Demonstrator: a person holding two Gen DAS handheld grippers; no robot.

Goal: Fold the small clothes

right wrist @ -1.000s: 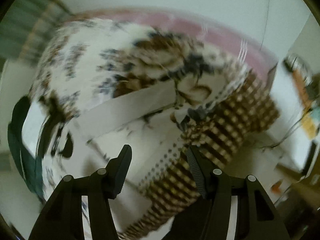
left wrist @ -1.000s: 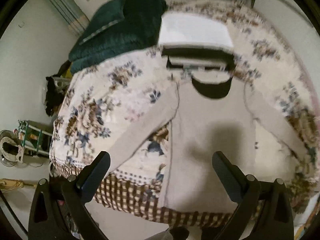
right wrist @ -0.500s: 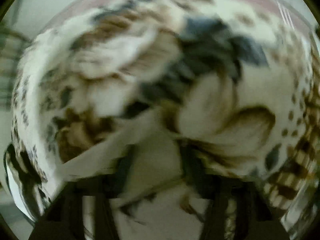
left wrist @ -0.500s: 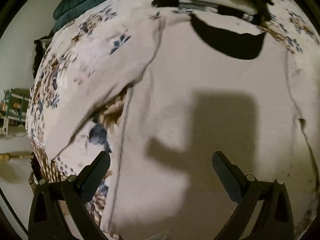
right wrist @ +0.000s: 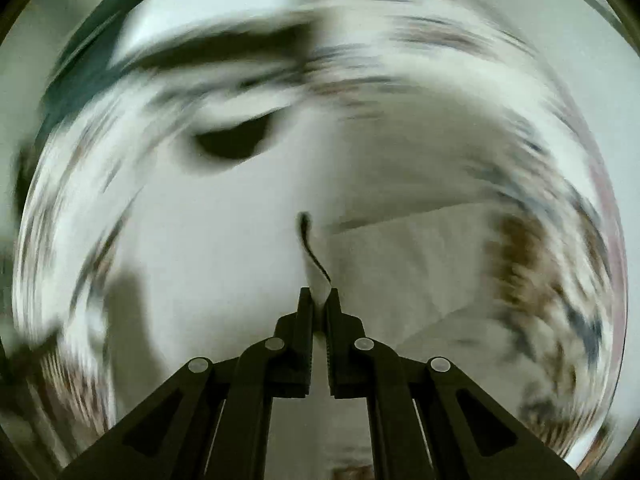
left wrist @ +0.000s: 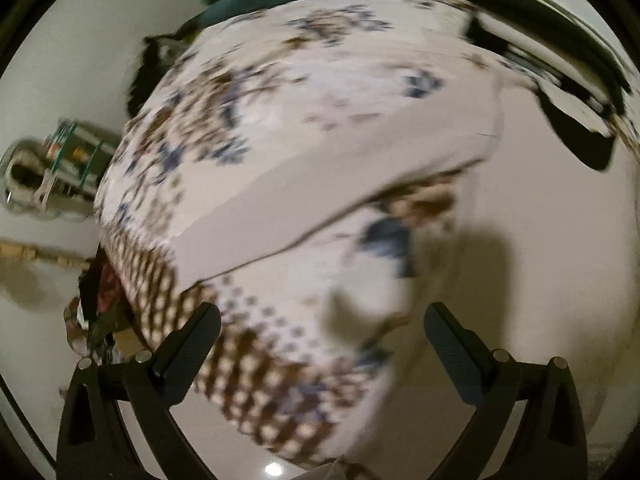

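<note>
Fabric from the pale shirt sat pinched between the closed fingers of the right gripper, a thin fold of cloth with a dark edge rising just beyond the tips. The left gripper hung with its fingers wide apart and nothing between them, above the near edge of the bed, close to the shirt's sleeve. The shirt lay spread flat on the flowered bedcover, its dark neck opening toward the far side of the bed. Both views were blurred, so the exact pinch point was hard to tell. To fold well, the right grip should probably carry its edge over low and evenly, while the left took the sleeve near the cuff and kept the cloth taut.
</note>
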